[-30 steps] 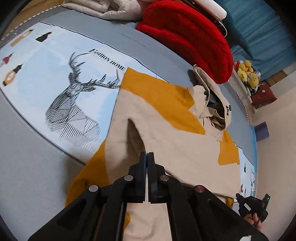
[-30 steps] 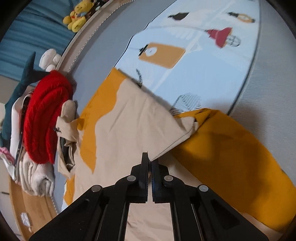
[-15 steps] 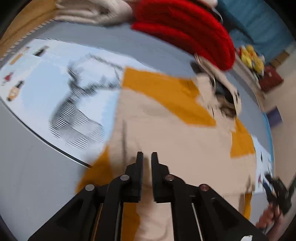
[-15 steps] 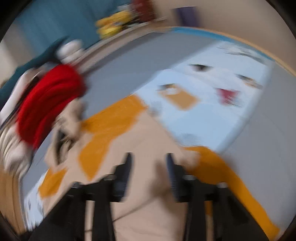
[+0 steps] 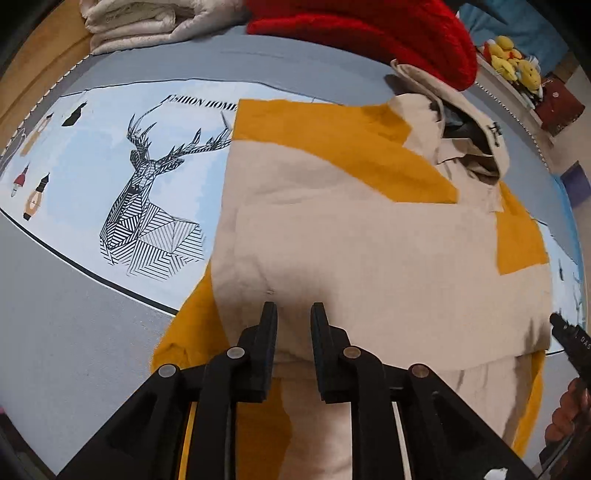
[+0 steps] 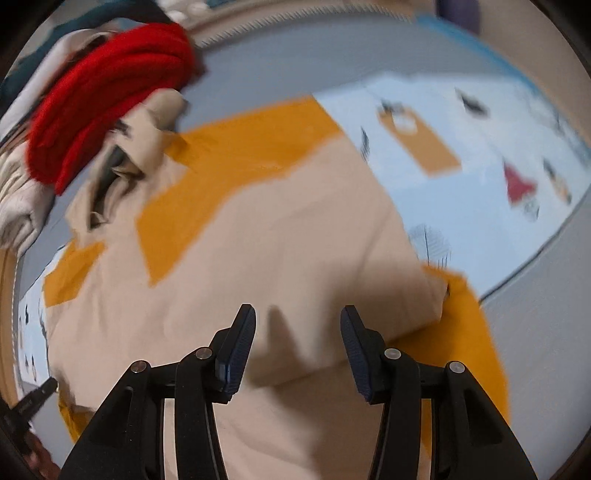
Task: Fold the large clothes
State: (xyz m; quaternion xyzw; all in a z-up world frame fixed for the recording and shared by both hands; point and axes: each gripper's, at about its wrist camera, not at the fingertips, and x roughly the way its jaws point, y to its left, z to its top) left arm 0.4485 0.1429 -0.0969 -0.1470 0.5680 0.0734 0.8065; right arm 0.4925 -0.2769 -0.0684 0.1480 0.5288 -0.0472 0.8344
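A beige and mustard hoodie (image 5: 351, 240) lies spread on the bed, over a pale blue sheet (image 5: 110, 155) printed with a line-drawn deer (image 5: 147, 206). Its sleeves are folded in across the body and its hood (image 5: 469, 122) points toward a heap of red knitwear (image 5: 369, 26) at the far edge. The left gripper (image 5: 293, 314) points steeply down over the lower part of the hoodie; its jaws are opening, a narrow gap between them, and no cloth is caught in it. The right gripper (image 6: 297, 317) hangs over the same beige panel near the folded sleeve edge, with its jaws standing well apart and nothing between the pads. That view is blurred. Folded pale blankets (image 5: 147, 18) sit beside the red heap, and yellow soft toys (image 5: 513, 66) rest on a ledge beyond the bed.
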